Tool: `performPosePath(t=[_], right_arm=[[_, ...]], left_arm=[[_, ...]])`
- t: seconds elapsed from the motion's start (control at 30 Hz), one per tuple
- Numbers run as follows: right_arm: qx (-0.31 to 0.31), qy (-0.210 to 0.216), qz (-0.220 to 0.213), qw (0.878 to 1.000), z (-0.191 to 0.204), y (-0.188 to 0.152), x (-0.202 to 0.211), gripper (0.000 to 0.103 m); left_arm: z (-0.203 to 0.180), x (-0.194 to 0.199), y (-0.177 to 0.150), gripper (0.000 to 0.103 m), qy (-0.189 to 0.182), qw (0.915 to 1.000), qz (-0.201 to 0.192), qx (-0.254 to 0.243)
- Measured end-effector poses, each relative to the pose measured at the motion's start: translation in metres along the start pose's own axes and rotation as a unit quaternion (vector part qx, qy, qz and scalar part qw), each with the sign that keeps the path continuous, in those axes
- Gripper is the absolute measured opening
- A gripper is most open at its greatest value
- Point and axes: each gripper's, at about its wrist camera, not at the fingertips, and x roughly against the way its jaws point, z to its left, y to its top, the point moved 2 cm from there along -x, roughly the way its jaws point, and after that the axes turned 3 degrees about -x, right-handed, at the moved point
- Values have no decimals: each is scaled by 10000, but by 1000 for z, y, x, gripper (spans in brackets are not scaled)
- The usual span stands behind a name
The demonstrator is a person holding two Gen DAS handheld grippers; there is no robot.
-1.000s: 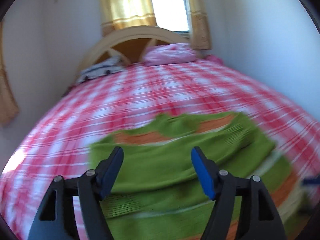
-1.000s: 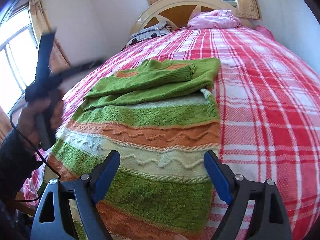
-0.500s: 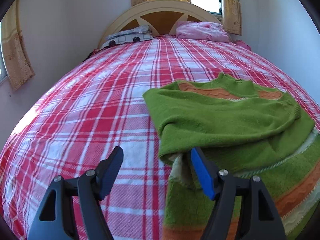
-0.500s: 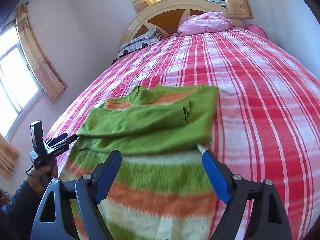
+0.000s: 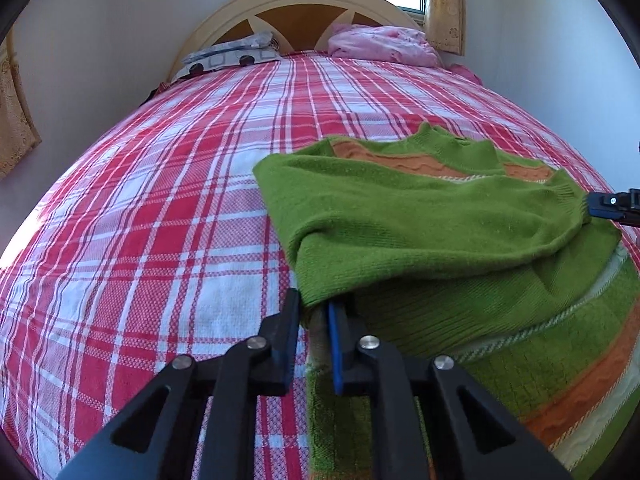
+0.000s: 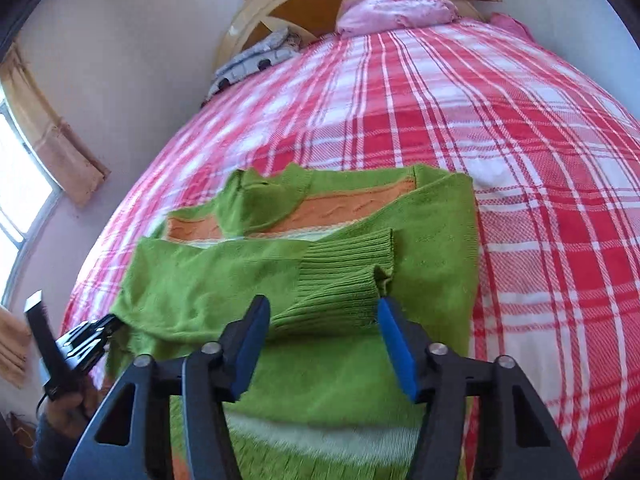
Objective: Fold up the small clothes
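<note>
A bed (image 5: 160,208) in a red and white checked cover fills both views, running back to a curved cream headboard (image 5: 304,0) against the far wall. A green sweater (image 5: 420,224) with orange and pale bands lies on the near part of the bed, right of centre in the left wrist view and centred in the right wrist view, its sleeves folded across the chest. At the far end a pink pillow (image 6: 396,8) sits to the right and a grey patterned pillow (image 5: 232,54) to the left. The left gripper (image 5: 314,308) has just been closing and is clenched on the near left corner of the sweater, where a folded sleeve overhangs; its blue pads are nearly together with the knit pinched between them. The right gripper (image 6: 322,312) has just been closing too, and its pads now flank a ribbed green cuff (image 6: 340,280); whether they press on it I cannot tell. Only the right wrist view shows the person's hand (image 6: 68,404) holding the left gripper at the sweater's left edge, and a side window with a curtain (image 6: 52,136). Only the left wrist view shows a blue fingertip (image 5: 604,204) of the right gripper at the sweater's right edge.
</note>
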Motion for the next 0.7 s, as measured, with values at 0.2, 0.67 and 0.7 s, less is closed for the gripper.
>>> performPosePath(t=[0.2, 0.67, 0.7], right_arm=[[553, -199, -239, 9980, 11, -5, 13, 0], [399, 0, -508, 9979, -3, -3, 33, 94], [355, 107, -542, 9978, 0, 0, 30, 93]], left_arm=[[-5, 15, -3, 9, 162, 9989, -144, -419], [-13, 10, -19, 6, 237, 9964, 38, -810], [-14, 9, -19, 6, 245, 9961, 47, -849]])
